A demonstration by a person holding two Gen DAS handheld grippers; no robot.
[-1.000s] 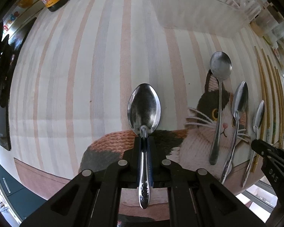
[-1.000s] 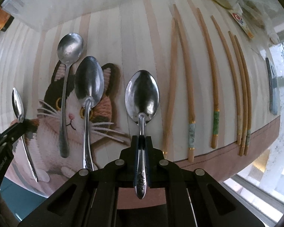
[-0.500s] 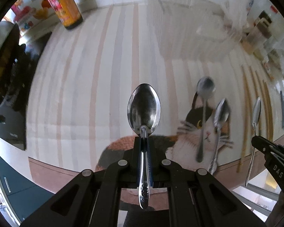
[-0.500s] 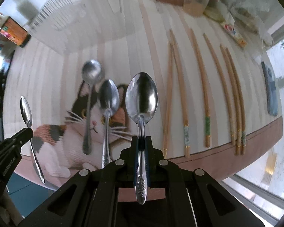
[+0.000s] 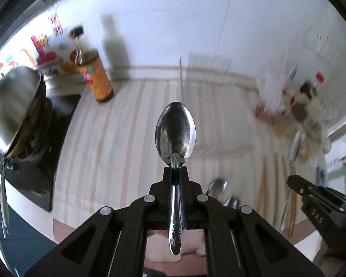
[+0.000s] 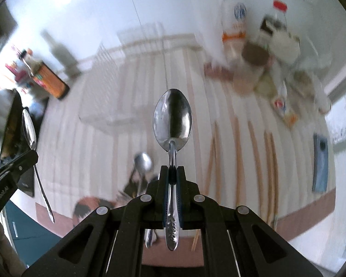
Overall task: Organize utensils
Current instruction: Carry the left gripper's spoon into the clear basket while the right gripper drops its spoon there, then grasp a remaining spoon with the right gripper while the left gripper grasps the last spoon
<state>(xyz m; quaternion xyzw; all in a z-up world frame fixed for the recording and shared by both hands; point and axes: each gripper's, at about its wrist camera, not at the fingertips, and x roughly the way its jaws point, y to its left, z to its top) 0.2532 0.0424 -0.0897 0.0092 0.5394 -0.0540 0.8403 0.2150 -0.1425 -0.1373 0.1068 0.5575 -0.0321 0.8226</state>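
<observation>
My left gripper is shut on a steel spoon by its handle, bowl pointing forward, held high above the striped cat mat. My right gripper is shut on a second steel spoon the same way. Each gripper shows in the other's view: the right one with its spoon, the left one with its spoon. Two more spoons lie on the mat below. Several wooden chopsticks lie in a row to the right.
A clear rack stands at the back of the mat. A sauce bottle stands at the back left, a pot on a stove to the left. Jars and packets crowd the back right. A blue object lies far right.
Both grippers have risen and tilted up with their spoons, so the wall and the back of the counter have come into view. The mat now lies farther below.
</observation>
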